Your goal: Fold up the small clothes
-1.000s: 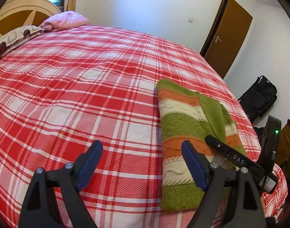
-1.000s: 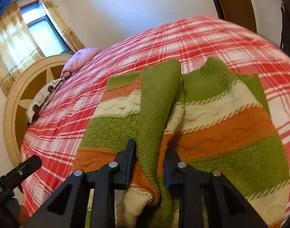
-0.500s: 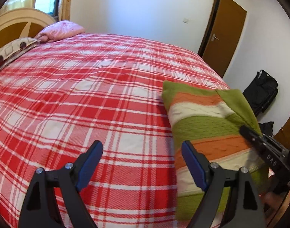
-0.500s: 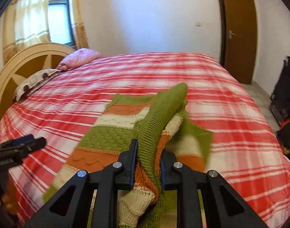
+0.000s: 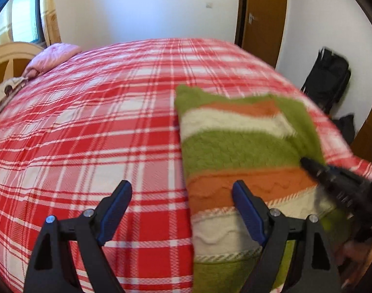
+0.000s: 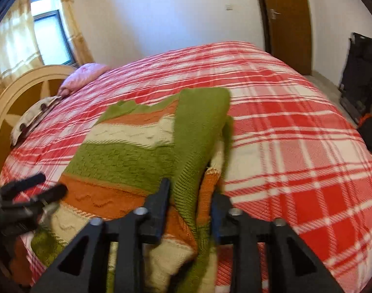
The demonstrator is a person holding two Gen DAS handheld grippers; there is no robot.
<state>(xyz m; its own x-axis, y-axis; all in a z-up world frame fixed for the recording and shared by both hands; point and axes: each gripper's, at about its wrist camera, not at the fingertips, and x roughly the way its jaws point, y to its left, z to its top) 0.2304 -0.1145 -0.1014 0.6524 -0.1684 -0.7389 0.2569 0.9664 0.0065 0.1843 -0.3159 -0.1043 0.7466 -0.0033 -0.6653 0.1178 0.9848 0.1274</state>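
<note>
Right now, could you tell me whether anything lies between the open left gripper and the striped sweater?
Nothing visible does. The left gripper is open above the plaid bedspread, with the striped sweater directly beside and under its right finger. The right gripper already pinches a sweater fold.

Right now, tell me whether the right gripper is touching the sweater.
Touching. In the right wrist view the right gripper has its fingers pinched on a raised fold of the striped sweater.

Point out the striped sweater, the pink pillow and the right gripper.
striped sweater [image 5: 234, 146], left wrist view, on its wide green band.
pink pillow [image 6: 84, 77], right wrist view, on its top near the headboard.
right gripper [image 6: 189, 201], right wrist view, between its fingertips, where they clamp the sweater's fold.
</note>
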